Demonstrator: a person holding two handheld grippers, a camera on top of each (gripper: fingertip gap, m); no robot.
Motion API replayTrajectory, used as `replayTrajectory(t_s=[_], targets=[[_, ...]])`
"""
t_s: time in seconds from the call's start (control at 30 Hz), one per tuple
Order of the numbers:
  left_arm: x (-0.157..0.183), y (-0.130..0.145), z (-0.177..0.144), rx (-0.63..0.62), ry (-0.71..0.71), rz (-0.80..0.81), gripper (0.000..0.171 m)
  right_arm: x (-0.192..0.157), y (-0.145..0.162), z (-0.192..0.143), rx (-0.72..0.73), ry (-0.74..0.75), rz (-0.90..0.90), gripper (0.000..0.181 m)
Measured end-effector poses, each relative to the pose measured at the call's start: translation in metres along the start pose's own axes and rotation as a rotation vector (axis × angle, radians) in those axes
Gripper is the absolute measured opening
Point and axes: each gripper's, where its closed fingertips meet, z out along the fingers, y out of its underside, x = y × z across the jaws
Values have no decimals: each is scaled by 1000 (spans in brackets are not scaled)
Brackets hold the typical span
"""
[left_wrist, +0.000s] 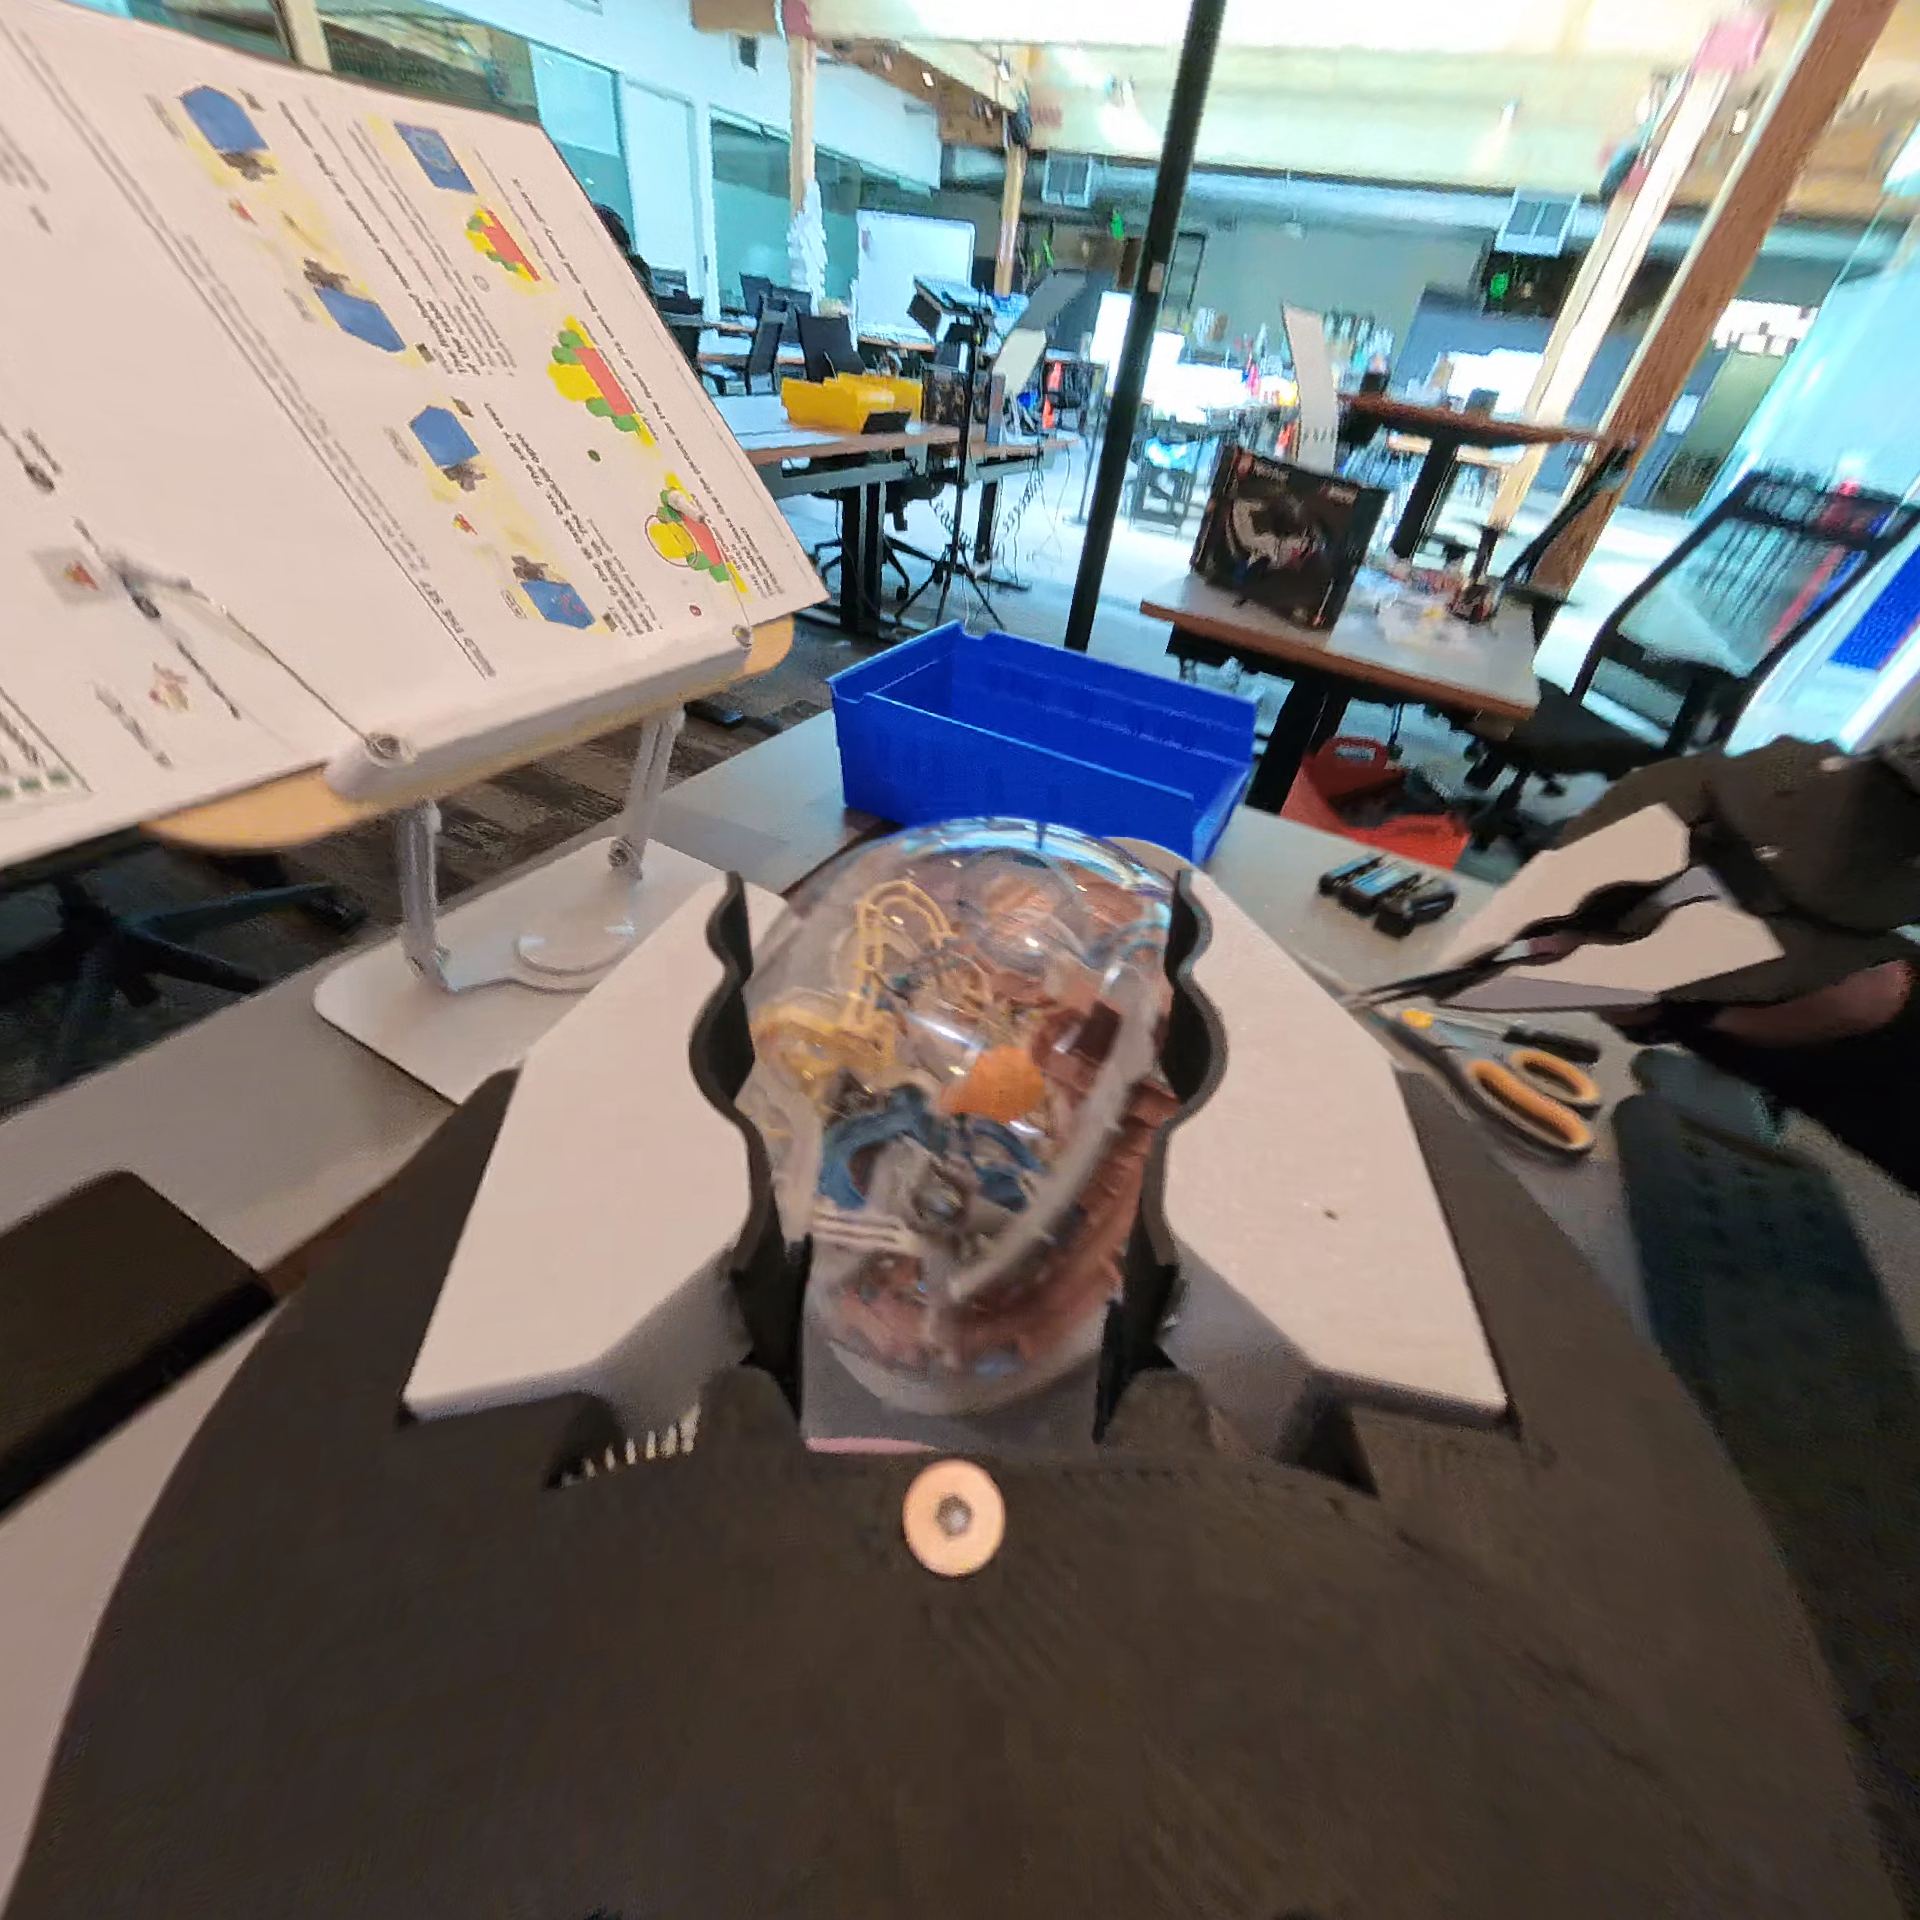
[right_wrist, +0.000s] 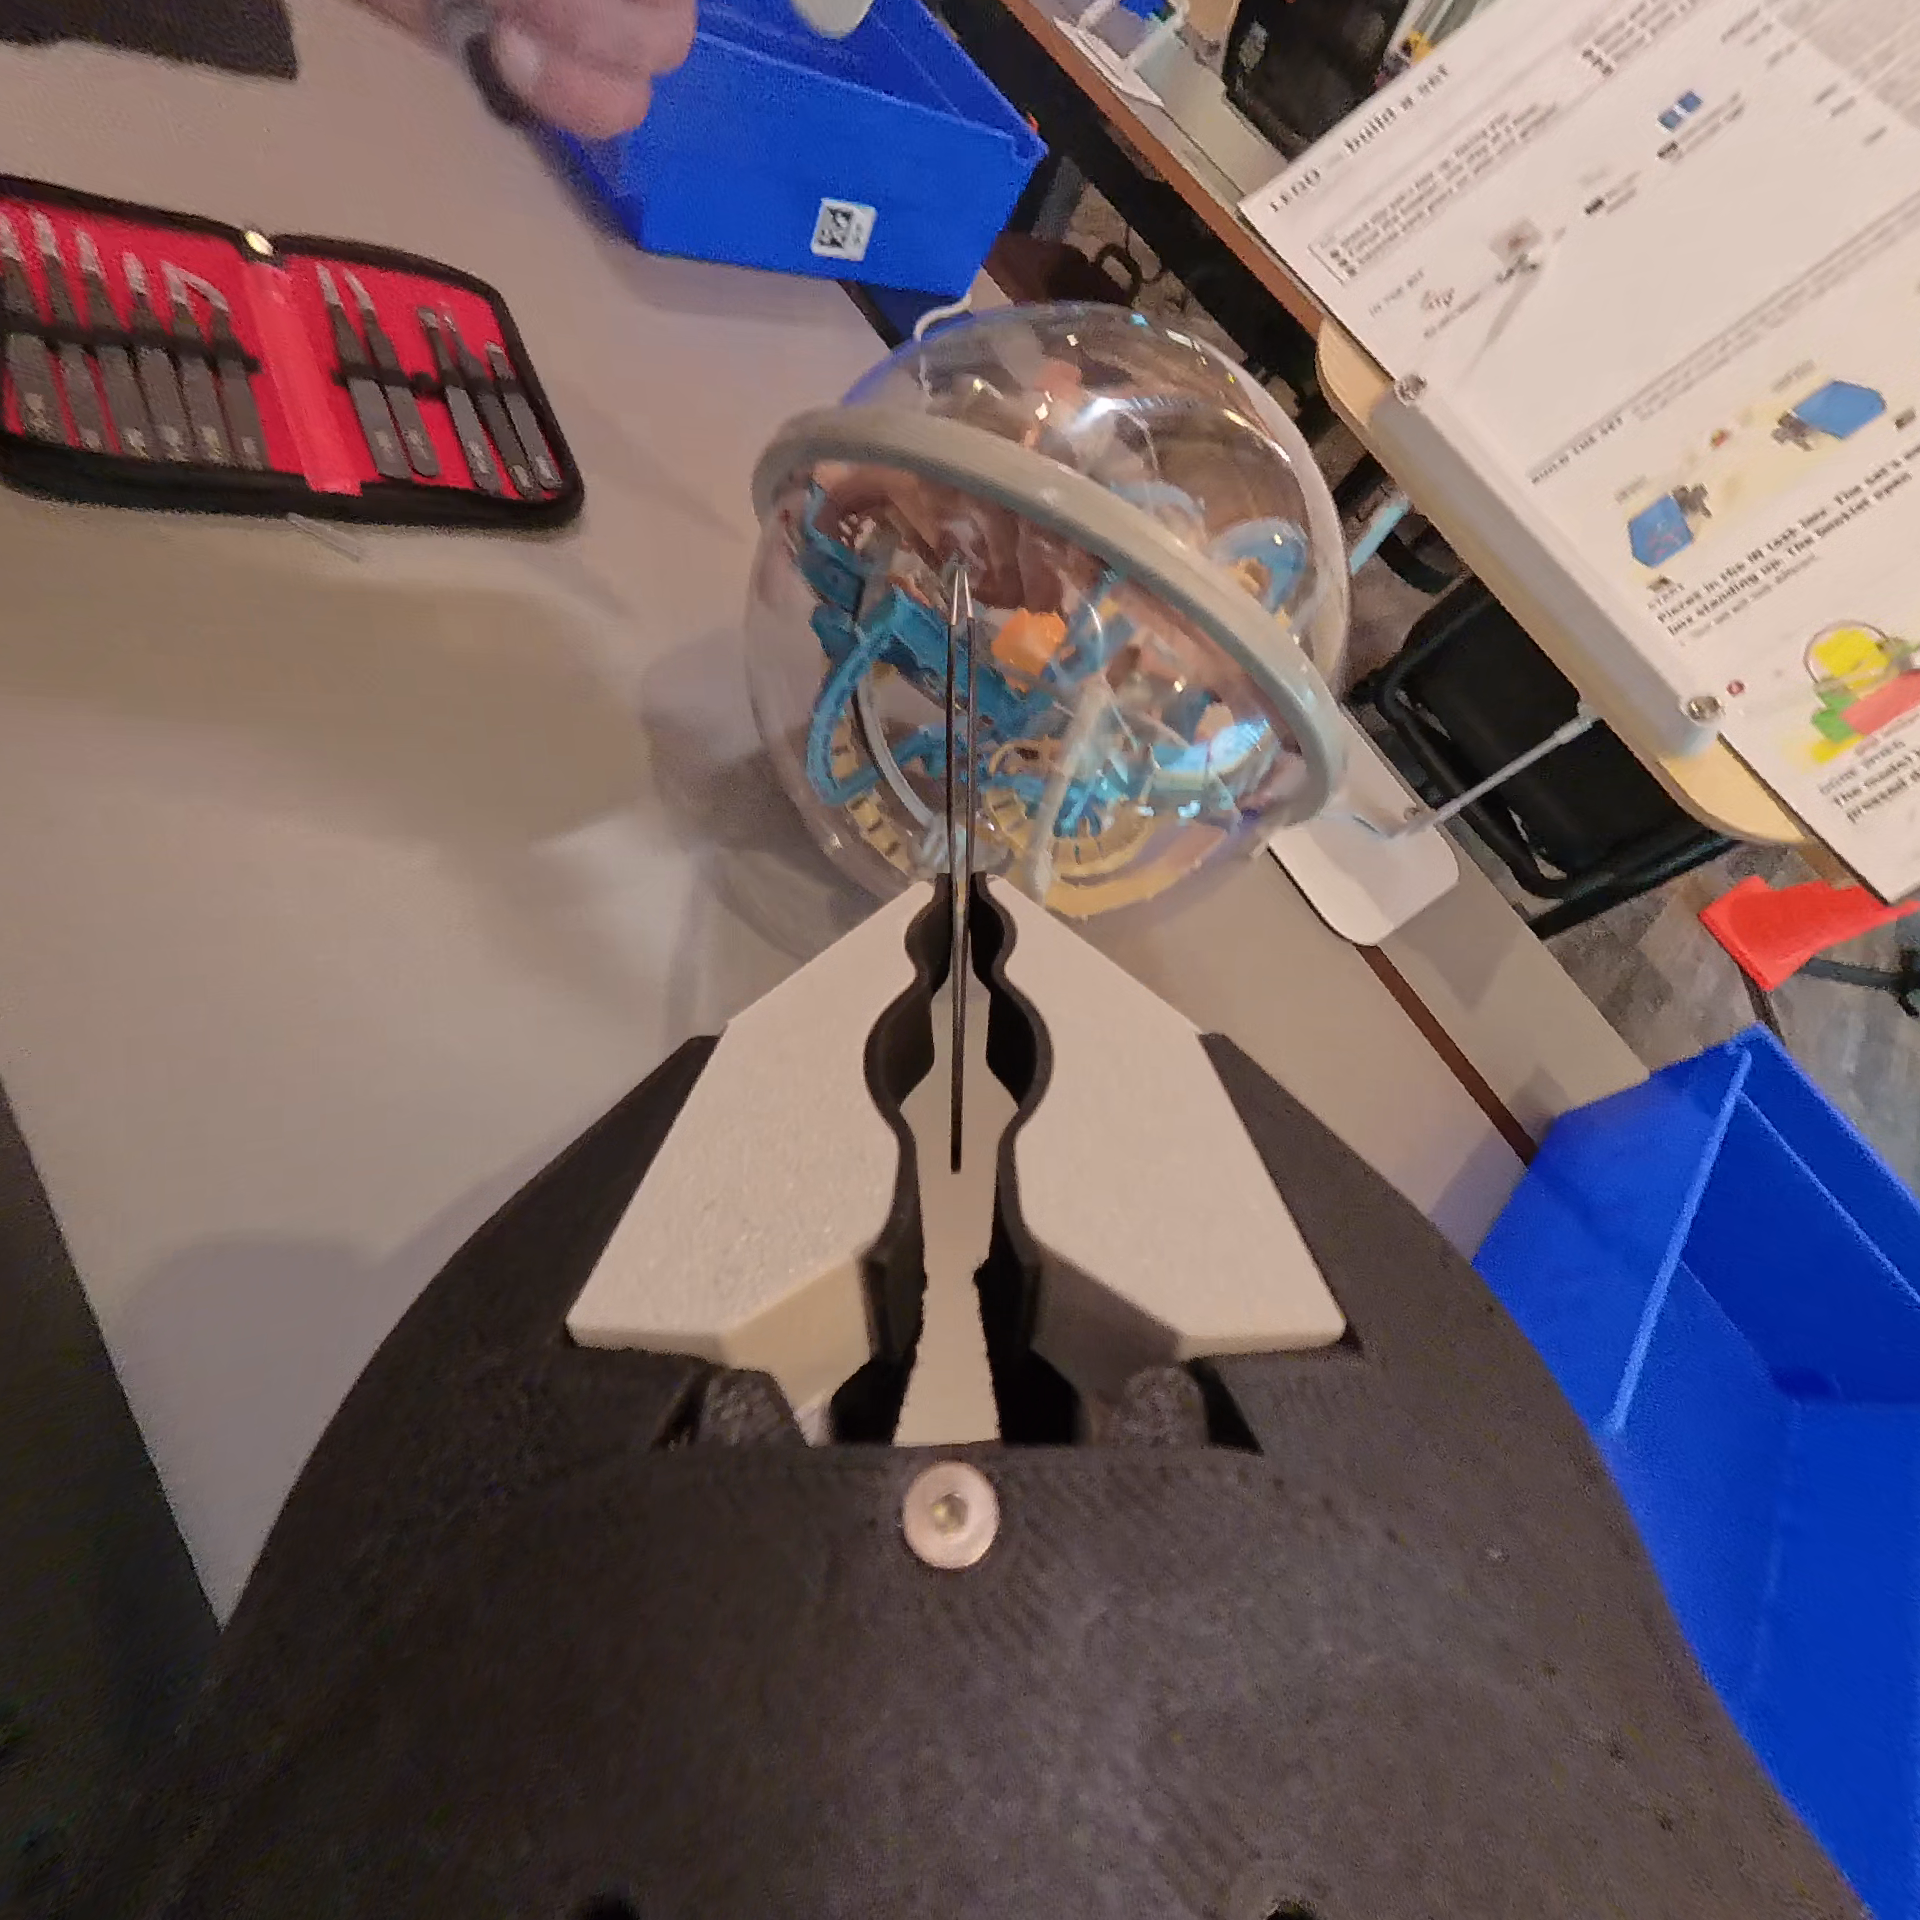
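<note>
The grey table (right_wrist: 312, 727) carries a blue bin (left_wrist: 1039, 727), a white document stand (left_wrist: 364, 416) with printed sheets, and an opened red case of tweezers (right_wrist: 270, 364). The left gripper (left_wrist: 961, 935) is clenched on a clear maze ball (left_wrist: 956, 1091), which is above the table edge. The right gripper (right_wrist: 961, 904) is closed tight on thin black tweezers (right_wrist: 958, 831); their tips reach the ball's clear shell.

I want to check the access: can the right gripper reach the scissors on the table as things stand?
Probably not: the right gripper is shut on thin tweezers pointing at the clear maze ball; the scissors lie uncovered nearby.
</note>
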Motion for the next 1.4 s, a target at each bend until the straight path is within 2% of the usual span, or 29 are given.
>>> replayTrajectory(t_s=[0.1,0.23,0.37,0.47,0.5,0.63,1.03,1.4], targets=[[-15,-7,31,-102,44,92,87,2,14,-4,-30,-1,20,0],[-25,-4,65,-244,145,114,98,3,31,-7,-52,-6,56,1],[-15,19,82,-425,291,106,99,6,39,-12,-42,-17,102,1],[-10,45,88,-545,338,93,101,8,42,-16,-23,-29,128,1],[-4,45,89,-533,367,69,95,8,42,-18,-18,-33,134,1],[20,50,91,-520,433,64,89,9,46,-23,0,-55,157,1],[96,57,84,-440,387,376,80,2,61,-49,48,-178,283,1],[113,59,88,-401,397,410,82,6,81,-55,10,-202,255,0]])
